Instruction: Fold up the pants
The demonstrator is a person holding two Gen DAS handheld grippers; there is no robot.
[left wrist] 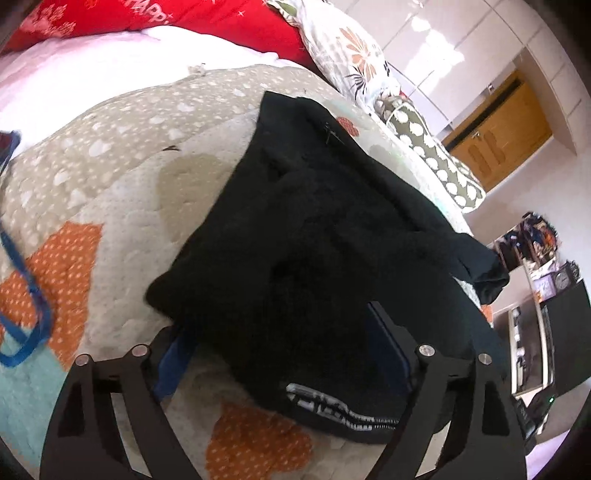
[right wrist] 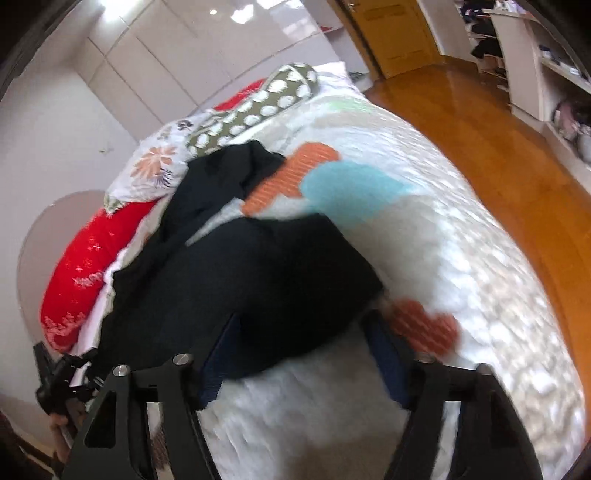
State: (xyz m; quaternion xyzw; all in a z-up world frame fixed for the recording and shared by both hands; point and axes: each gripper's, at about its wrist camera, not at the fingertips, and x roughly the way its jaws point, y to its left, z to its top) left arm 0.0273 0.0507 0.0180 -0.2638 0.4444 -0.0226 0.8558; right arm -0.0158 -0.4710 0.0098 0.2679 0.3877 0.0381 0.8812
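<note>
Black pants (left wrist: 314,240) lie crumpled on the patterned quilt (left wrist: 110,177), with a white-printed waistband (left wrist: 343,410) nearest me. My left gripper (left wrist: 280,350) stands wide over that end; the cloth lies between its blue pads (left wrist: 171,365) without being pinched. In the right wrist view the pants (right wrist: 240,269) stretch from the pillows toward me. My right gripper (right wrist: 301,343) has its jaws apart around the near fold, the fingertips (right wrist: 384,343) at the cloth's edge. This view is blurred.
A red pillow (left wrist: 110,18), a floral pillow (left wrist: 351,48) and a spotted bolster (right wrist: 258,107) line the head of the bed. A blue strap (left wrist: 26,295) lies at the left. Wooden floor (right wrist: 498,166) and white shelves (right wrist: 546,55) flank the bed. The left gripper's handle (right wrist: 62,376) shows low left.
</note>
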